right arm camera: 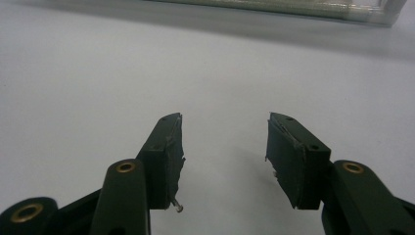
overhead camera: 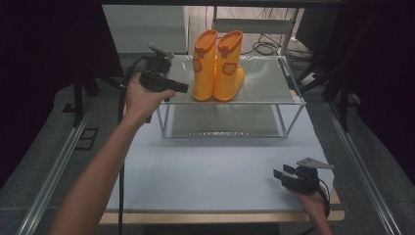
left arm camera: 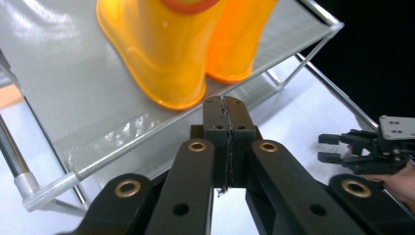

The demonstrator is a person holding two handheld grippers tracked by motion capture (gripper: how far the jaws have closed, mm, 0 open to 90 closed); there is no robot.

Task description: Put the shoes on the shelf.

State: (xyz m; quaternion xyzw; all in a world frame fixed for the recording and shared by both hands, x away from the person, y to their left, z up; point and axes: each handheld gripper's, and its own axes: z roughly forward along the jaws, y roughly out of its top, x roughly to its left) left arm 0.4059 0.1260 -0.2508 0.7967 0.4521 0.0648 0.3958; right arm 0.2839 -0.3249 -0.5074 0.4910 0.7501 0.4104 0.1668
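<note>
Left gripper (left arm camera: pixel 225 105) fingers closed, 2 orange boots (overhead camera: pixel 217 66) on shelf (overhead camera: pixel 266 88)

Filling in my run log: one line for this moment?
left gripper: shut, empty, beside boots | boots: upright on rack | right gripper: open, on table

I saw a white table (overhead camera: pixel 210 171) with a wire rack (overhead camera: pixel 274 102) standing at its far side, two mesh shelves, one above the other. Metal rails (overhead camera: pixel 58 161) ran along the table's left and right. Beyond the table, black cables (overhead camera: pixel 264 47) lay coiled on the floor. Dark curtains (overhead camera: pixel 39 49) hung on both sides of the table.
</note>
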